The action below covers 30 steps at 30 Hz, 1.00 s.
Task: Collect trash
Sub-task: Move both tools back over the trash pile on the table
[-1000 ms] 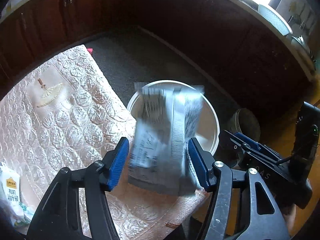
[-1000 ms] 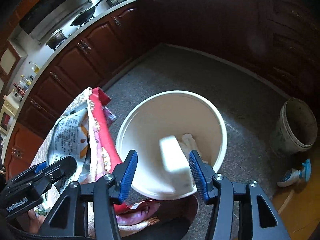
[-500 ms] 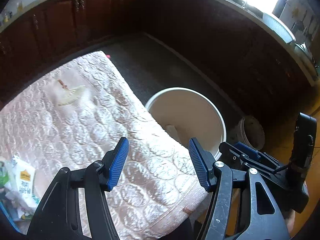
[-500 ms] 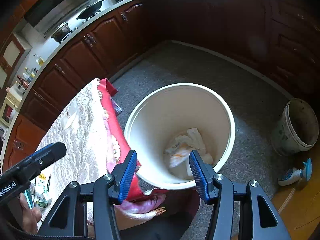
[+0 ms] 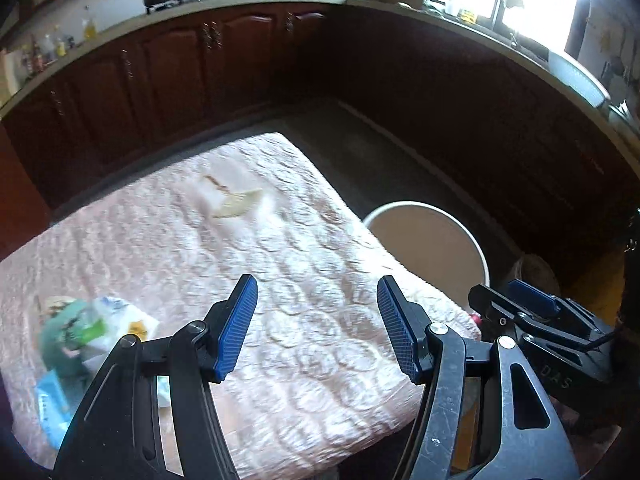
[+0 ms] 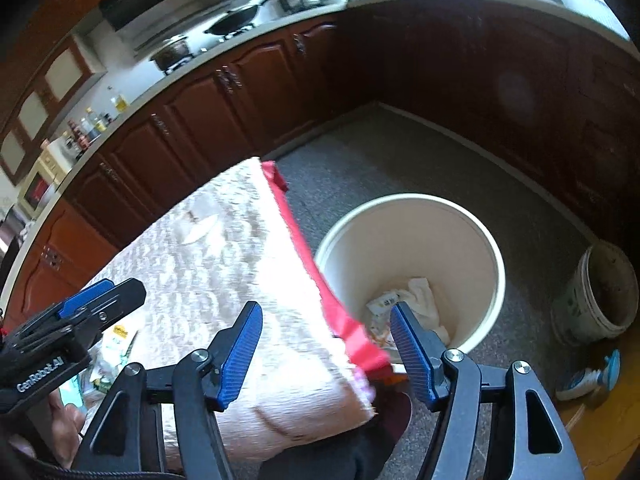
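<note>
A white bin (image 6: 472,240) stands on the floor beside the table, with crumpled wrappers and paper (image 6: 404,304) at its bottom. Its rim (image 5: 460,220) also shows in the left wrist view past the table's corner. My left gripper (image 5: 316,312) hangs open and empty over the pink quilted tablecloth (image 5: 208,248). My right gripper (image 6: 326,332) is over the table's edge near the bin, its jaws opening with nothing between them. More trash packets (image 5: 84,332) lie blurred at the table's near left corner, seen too as packets (image 6: 114,344) in the right wrist view.
A yellowish scrap (image 5: 236,206) lies on the cloth further back. A dirty bucket (image 6: 604,292) and a blue-white spray bottle (image 6: 588,376) sit on the floor right of the bin. Dark wood cabinets (image 5: 200,68) ring the room. A red cloth edge (image 6: 312,268) hangs along the table's side.
The grey packet in my left gripper and the white piece in my right dropped into the bin. Both grippers then drew back and up over the table, and the right jaws widened.
</note>
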Each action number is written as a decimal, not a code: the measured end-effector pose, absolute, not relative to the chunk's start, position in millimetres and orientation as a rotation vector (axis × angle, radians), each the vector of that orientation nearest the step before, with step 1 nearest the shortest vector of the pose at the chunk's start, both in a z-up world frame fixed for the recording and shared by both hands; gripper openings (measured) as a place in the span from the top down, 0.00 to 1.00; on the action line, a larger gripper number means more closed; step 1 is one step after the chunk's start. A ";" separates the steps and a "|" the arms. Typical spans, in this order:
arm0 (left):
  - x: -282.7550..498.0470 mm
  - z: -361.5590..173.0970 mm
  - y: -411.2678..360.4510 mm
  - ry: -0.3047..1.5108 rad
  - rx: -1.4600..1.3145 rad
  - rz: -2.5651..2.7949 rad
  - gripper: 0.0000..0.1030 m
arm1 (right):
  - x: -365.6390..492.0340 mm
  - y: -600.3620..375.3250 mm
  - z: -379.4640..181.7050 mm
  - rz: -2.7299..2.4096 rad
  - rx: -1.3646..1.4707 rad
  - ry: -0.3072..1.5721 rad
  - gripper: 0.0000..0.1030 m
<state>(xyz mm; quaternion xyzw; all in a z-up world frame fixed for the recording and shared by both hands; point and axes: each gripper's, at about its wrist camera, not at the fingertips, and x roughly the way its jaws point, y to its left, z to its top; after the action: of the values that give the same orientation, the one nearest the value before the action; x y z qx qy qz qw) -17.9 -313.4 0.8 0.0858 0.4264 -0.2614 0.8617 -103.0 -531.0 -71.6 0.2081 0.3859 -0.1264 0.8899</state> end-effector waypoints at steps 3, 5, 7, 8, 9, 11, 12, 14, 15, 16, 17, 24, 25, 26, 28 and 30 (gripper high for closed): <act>-20.0 7.3 -293.1 0.877 0.174 -0.521 0.41 | -99.0 -513.4 -63.2 -0.238 0.404 0.792 0.36; -21.8 9.5 -280.3 0.868 0.171 -0.509 0.41 | -96.1 -502.9 -59.3 -0.216 0.394 0.788 0.36; -24.2 13.2 -263.8 0.864 0.166 -0.495 0.41 | -92.1 -491.6 -56.2 -0.195 0.382 0.787 0.35; -25.0 13.8 -256.2 0.866 0.162 -0.490 0.41 | -89.7 -485.7 -55.0 -0.185 0.374 0.788 0.35; -25.7 14.8 -246.1 0.873 0.155 -0.485 0.41 | -86.9 -478.3 -54.1 -0.170 0.366 0.791 0.34; -25.6 16.4 -229.8 0.882 0.139 -0.474 0.41 | -82.6 -467.0 -54.2 -0.141 0.364 0.796 0.31; -26.0 17.2 -217.8 0.889 0.133 -0.464 0.41 | -79.4 -460.1 -54.5 -0.122 0.365 0.800 0.31; -27.1 19.8 -200.4 0.896 0.127 -0.449 0.41 | -73.4 -448.2 -56.3 -0.096 0.358 0.809 0.31; -27.8 21.0 -190.6 0.897 0.128 -0.438 0.41 | -69.6 -440.1 -56.5 -0.082 0.348 0.814 0.31; -28.2 21.6 -183.3 0.897 0.129 -0.429 0.41 | -68.1 -435.5 -56.3 -0.073 0.342 0.817 0.31; -28.1 21.9 -174.5 0.896 0.131 -0.418 0.41 | -66.1 -428.0 -57.1 -0.059 0.336 0.821 0.31; -24.6 15.0 -108.1 0.941 0.092 -0.364 0.39 | -49.6 -388.8 -61.8 0.031 0.300 0.856 0.30; -23.8 12.1 -98.0 0.952 0.084 -0.356 0.36 | -49.0 -385.4 -62.2 0.037 0.295 0.859 0.30; -23.5 9.7 -89.3 0.962 0.073 -0.349 0.34 | -47.3 -380.5 -63.2 0.048 0.288 0.864 0.29; -22.7 4.0 -70.0 0.988 0.033 -0.332 0.33 | -44.4 -372.3 -66.0 0.065 0.285 0.872 0.29; -20.5 -2.1 -55.2 1.014 -0.007 -0.314 0.32 | -43.4 -366.9 -68.9 0.078 0.290 0.882 0.28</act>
<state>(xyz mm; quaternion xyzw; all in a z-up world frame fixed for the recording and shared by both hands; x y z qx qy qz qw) -20.5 -55.2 -2.1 -0.0033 0.4833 -0.1495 0.8626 -43.4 -366.9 -68.9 0.1396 0.4251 0.0375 0.8935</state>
